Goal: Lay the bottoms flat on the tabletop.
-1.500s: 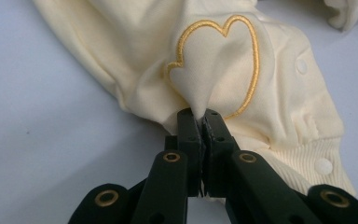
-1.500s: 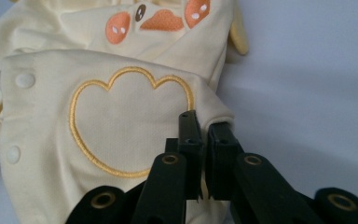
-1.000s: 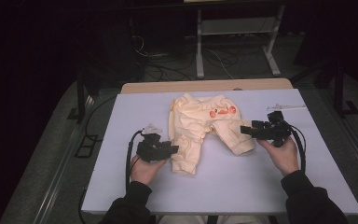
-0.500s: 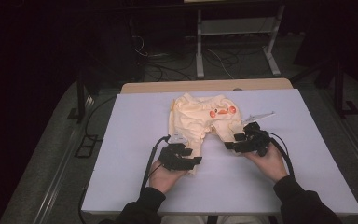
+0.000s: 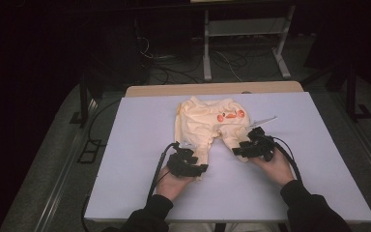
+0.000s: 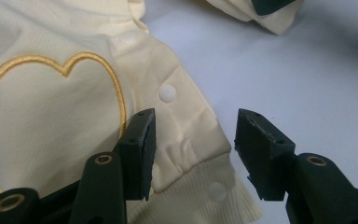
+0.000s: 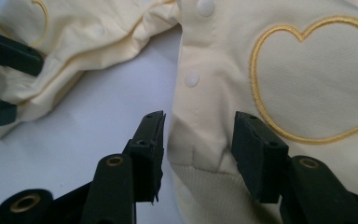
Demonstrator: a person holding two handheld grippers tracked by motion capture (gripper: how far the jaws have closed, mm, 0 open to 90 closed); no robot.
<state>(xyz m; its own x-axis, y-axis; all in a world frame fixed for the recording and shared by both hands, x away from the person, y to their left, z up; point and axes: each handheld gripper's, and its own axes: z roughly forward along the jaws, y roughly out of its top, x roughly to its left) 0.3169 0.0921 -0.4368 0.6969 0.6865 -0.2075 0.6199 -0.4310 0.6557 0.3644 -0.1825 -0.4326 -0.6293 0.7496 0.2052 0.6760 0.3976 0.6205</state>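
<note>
The tabletop is a pale lilac board, and a cream baby garment lies on it a little behind the middle, nearer the far edge than the near one. Its body, with a small orange print, points to the far edge, and its two legs spread toward the person at the near edge.

The left gripper sits at the end of the garment's left leg, on the near side of the cloth. In the left gripper view its jaws are apart, and the inner edge of the leg cuff, with a white snap button, lies between them. One jaw rests over the cloth and the other stands over the bare tabletop; the pads do not press the cloth.

The right gripper is at the end of the other leg, toward the right edge. Its jaws have just been closing. The leg cuff is between them, below a gold stitched heart, but a gap remains beside each pad, so the cloth is not yet pinched.
</note>
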